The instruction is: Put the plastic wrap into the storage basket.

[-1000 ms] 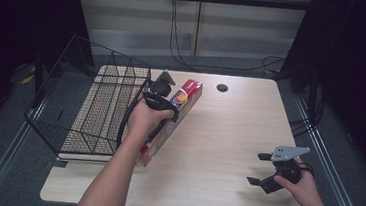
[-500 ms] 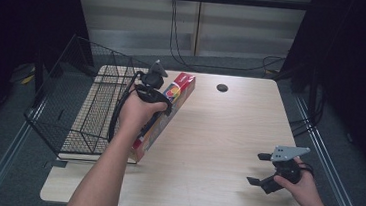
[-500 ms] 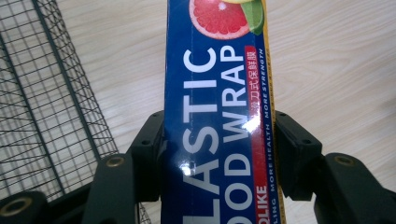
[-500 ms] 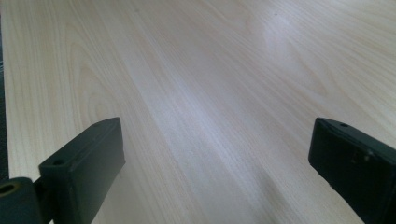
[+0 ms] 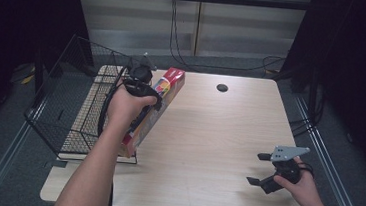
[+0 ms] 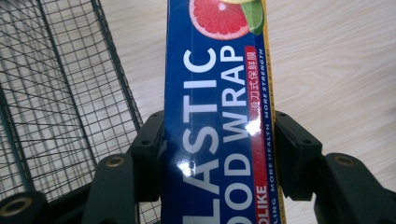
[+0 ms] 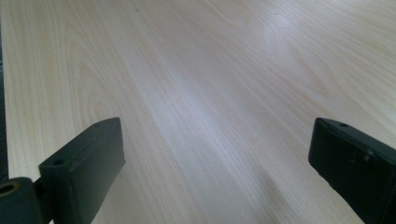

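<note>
At upper left, the left gripper [image 5: 142,87] clamps the plastic wrap box [image 5: 156,105] beside the wire basket [image 5: 70,108], while the right gripper [image 5: 265,170], lower right, gapes wide.

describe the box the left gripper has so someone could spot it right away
Start at the black wire basket on the left side of the wooden table. Along its right edge lies a long narrow box, clamped across its width by the left gripper. It is the one printed item: blue, with white "PLASTIC FOOD WRAP" lettering and a grapefruit slice.
</note>
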Available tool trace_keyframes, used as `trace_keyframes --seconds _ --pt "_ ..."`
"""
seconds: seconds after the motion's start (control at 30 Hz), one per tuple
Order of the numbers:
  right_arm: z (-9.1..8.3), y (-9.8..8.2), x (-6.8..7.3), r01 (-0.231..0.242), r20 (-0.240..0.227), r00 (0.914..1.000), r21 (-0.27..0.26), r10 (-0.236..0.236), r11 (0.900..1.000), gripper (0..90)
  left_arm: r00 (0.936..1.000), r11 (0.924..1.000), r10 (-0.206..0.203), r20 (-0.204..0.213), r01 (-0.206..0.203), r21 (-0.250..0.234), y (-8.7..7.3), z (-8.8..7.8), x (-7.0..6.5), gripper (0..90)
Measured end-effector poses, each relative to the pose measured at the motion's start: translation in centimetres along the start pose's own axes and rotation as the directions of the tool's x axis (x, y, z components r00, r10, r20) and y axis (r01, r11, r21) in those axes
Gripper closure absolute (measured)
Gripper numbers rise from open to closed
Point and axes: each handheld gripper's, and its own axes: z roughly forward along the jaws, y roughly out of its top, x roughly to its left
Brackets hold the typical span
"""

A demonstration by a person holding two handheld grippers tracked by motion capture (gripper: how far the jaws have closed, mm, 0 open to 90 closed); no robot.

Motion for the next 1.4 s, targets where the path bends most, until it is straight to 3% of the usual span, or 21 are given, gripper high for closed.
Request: trace_keyframes --seconds 0.87,1.4 --pt "-0.2 0.1 0.0 -0.004 -0.005 1.0 -0.007 0.004 1.0 3.3 0.9975 0.9989 -0.047 -0.052 0.047 -0.001 0.1 -3.8 2.1 44.7" --pt "-0.2 0.1 0.0 -0.001 -0.003 1.0 -0.007 0.001 1.0 3.3 0.9939 0.9963 -0.086 -0.069 0.085 -0.009 -0.1 -5.2 3.2 44.7"
